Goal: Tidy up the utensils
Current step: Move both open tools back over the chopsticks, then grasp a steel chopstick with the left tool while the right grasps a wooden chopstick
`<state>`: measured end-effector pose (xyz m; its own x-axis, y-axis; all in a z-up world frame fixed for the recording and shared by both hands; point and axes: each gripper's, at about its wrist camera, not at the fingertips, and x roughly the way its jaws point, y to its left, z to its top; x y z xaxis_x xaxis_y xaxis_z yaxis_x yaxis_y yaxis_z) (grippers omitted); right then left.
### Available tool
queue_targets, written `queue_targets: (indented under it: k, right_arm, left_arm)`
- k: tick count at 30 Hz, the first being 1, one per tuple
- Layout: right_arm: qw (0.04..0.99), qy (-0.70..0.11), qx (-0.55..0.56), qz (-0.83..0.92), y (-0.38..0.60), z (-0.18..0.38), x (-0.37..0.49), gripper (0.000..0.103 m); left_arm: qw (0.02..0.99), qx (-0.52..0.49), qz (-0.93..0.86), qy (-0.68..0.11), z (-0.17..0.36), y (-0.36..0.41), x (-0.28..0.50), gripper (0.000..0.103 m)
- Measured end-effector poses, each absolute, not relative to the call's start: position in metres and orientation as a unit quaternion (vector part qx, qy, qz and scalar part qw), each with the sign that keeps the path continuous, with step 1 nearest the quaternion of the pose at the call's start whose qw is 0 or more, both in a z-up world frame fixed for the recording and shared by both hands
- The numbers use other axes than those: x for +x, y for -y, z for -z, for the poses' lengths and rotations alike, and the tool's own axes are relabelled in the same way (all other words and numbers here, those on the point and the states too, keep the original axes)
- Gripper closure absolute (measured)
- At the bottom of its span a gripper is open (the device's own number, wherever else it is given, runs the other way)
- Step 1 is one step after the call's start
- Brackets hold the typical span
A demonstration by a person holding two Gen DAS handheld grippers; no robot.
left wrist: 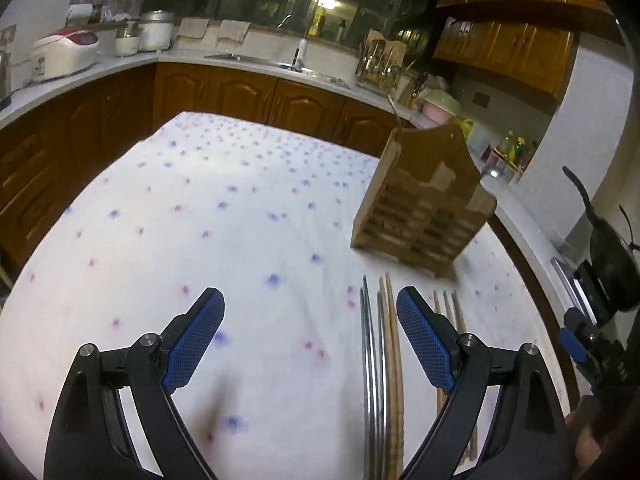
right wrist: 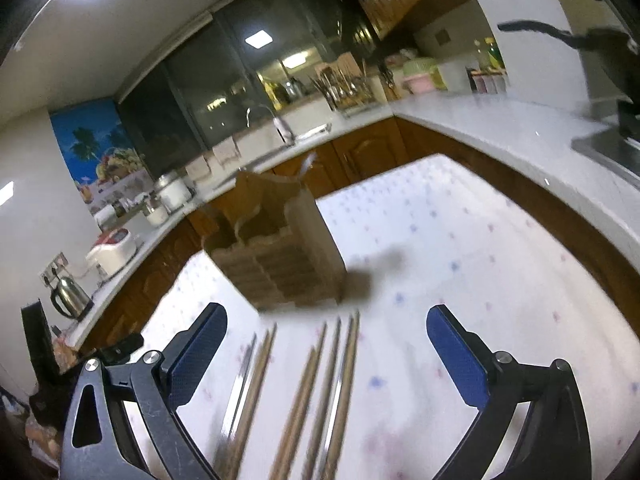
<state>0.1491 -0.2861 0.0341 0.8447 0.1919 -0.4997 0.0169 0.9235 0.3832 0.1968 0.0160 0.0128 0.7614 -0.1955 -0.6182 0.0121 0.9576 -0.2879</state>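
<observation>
A wooden utensil holder (left wrist: 424, 204) stands on the flower-print tablecloth (left wrist: 224, 216), with one utensil handle (left wrist: 394, 110) sticking up from it. Several wooden chopsticks (left wrist: 392, 360) and metal chopsticks (left wrist: 368, 360) lie side by side in front of it. My left gripper (left wrist: 310, 312) is open and empty above the cloth, its right finger over the chopsticks. In the right wrist view the holder (right wrist: 280, 256) is ahead, the chopsticks (right wrist: 308, 392) lie between the fingers of my open, empty right gripper (right wrist: 326, 328). The right gripper also shows at the left view's right edge (left wrist: 592, 336).
Kitchen counters with wooden cabinets wrap around the table. A sink (left wrist: 256, 60), a rice cooker (left wrist: 64, 54), a dish rack with utensils (left wrist: 380, 68) and a kettle (right wrist: 70, 298) stand on them. A dark pan (right wrist: 608, 60) hangs at the right.
</observation>
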Motion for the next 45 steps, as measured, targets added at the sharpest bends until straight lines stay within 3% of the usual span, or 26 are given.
queue_targets:
  k: [21, 24, 31, 41, 45]
  right_arm:
    - [0.934, -0.312, 0.169, -0.038, 0.276, -0.008, 0.133, 0.005]
    - [0.932, -0.321, 0.166, -0.039, 0.276, -0.005, 0.141, 0.013]
    - [0.924, -0.347, 0.153, -0.041, 0.274, 0.000, 0.166, 0.043]
    - [0.903, -0.408, 0.126, -0.042, 0.265, 0.030, 0.213, 0.065]
    - [0.896, -0.429, 0.113, -0.032, 0.262, 0.044, 0.228, 0.074]
  left_arm:
    - [0.915, -0.088, 0.065, -0.388, 0.012, 0.010, 0.202, 0.013]
    - [0.912, -0.081, 0.068, -0.396, 0.013, 0.015, 0.212, 0.014]
    - [0.901, -0.056, 0.071, -0.425, 0.025, 0.031, 0.241, 0.029]
    - [0.879, -0.035, 0.081, -0.469, 0.052, 0.051, 0.276, 0.050]
    - [0.883, -0.017, 0.079, -0.463, 0.054, 0.056, 0.277, 0.050]
